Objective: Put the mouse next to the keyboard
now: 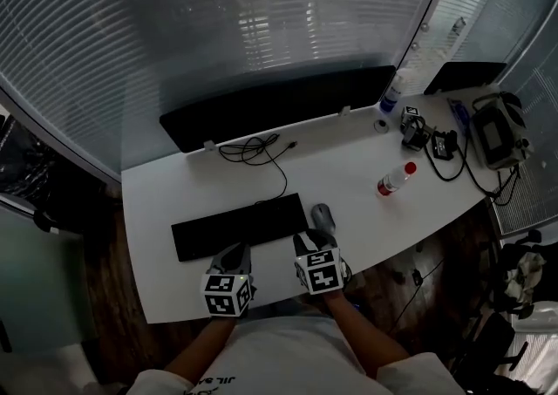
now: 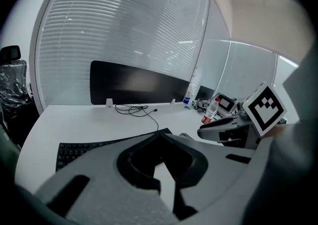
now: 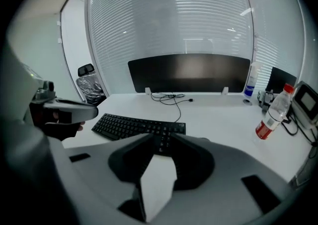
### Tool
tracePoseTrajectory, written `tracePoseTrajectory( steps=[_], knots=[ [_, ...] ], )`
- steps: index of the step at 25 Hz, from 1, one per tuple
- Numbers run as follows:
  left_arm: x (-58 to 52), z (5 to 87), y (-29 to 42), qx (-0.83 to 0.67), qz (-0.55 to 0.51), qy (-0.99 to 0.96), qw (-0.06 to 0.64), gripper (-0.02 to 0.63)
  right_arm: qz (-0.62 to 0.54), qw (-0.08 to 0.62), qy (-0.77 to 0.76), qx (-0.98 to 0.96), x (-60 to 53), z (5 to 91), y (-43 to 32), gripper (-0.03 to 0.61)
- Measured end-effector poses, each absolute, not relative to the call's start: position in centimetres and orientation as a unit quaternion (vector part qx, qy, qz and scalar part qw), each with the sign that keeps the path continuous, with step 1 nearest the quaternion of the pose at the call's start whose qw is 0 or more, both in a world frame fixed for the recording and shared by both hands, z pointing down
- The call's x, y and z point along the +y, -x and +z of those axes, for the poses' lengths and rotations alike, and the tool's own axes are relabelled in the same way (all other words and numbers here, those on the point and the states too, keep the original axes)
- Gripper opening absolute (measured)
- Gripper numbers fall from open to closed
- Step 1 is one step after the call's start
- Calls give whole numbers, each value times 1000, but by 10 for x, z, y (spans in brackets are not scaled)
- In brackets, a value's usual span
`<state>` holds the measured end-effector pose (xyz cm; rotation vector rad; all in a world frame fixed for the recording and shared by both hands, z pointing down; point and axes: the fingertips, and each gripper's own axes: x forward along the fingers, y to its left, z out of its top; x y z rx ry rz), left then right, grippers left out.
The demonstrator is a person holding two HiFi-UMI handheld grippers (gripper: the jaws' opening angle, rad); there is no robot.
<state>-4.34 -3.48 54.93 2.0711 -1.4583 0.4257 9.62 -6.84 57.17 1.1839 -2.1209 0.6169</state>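
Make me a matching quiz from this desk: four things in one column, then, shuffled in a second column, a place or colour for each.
Things:
1 mouse
2 keyboard
3 water bottle
4 cable

Descriptions:
A red cap and label
B looped near the dark panel at the back of the desk
C just off the keyboard's right end
D long, black, near the desk's front edge

Pairs: 1-C, 2-D, 3-A, 4-B

Mouse (image 1: 323,214) just right of keyboard (image 1: 240,226)
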Motion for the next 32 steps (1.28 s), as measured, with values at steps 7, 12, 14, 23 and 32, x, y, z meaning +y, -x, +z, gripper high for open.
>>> tracePoseTrajectory(
  steps=[7,12,14,23,32],
  knots=[
    [-23,536,63,-560,151,-770,267,2,222,299,-416,-829,-52,551,-61,6],
    [-20,529,84,-580,137,-759,263,2,212,302,-396,-841,-46,549,-37,5],
    [-18,527,92,-585,132,-756,263,2,210,302,-392,-843,-45,547,-29,5],
    [-14,526,99,-587,127,-755,265,2,211,299,-384,-847,-42,543,-13,5],
    [-14,525,97,-582,128,-758,265,2,211,300,-385,-847,-40,542,-17,5]
  ],
)
